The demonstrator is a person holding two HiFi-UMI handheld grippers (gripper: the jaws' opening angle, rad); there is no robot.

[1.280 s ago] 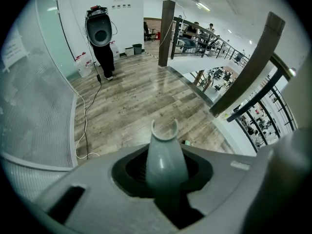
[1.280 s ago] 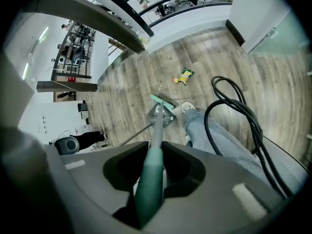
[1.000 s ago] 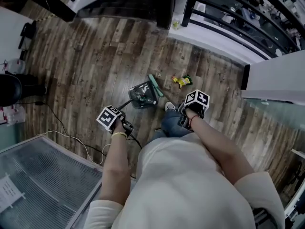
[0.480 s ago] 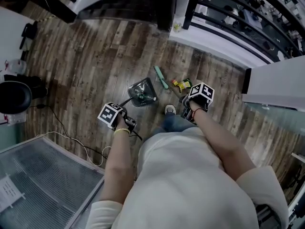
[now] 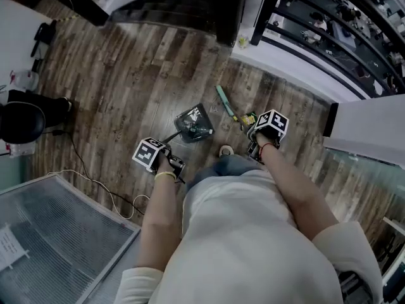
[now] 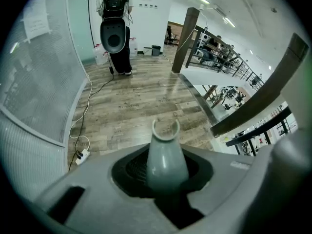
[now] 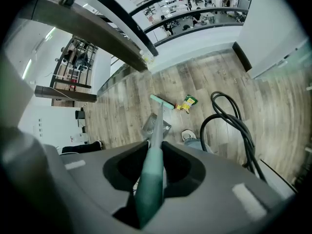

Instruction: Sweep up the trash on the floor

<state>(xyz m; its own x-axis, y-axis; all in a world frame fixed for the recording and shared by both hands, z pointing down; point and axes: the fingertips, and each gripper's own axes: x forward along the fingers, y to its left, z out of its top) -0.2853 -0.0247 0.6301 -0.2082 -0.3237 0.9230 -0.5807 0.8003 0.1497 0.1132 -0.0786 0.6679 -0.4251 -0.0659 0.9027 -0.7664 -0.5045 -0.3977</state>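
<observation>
In the head view my left gripper (image 5: 172, 164) is shut on the dark handle of a dustpan (image 5: 193, 123) that rests on the wood floor with some trash inside. The handle's grey hooked end (image 6: 164, 150) stands up between the jaws in the left gripper view. My right gripper (image 5: 255, 148) is shut on a teal broom handle (image 7: 152, 172). The green broom head (image 5: 224, 103) lies on the floor just beyond a yellow-green wrapper (image 5: 247, 118). From the right gripper view, the broom head (image 7: 161, 102) touches the wrapper (image 7: 186, 103), with the dustpan (image 7: 155, 125) nearer.
A black chair (image 5: 20, 120) stands at the left. A white cable (image 5: 95, 183) runs along a glass partition (image 5: 57, 239). Railings (image 5: 329, 37) and a drop border the floor's far side. A white wall (image 5: 370, 128) is right. A black hose (image 7: 229, 126) loops beside my shoe (image 5: 226, 150).
The broom head has swung away from the dustpan's mouth, outward and right, to the far side of the wrapper. My right gripper moved the same way; the left one barely shifted.
</observation>
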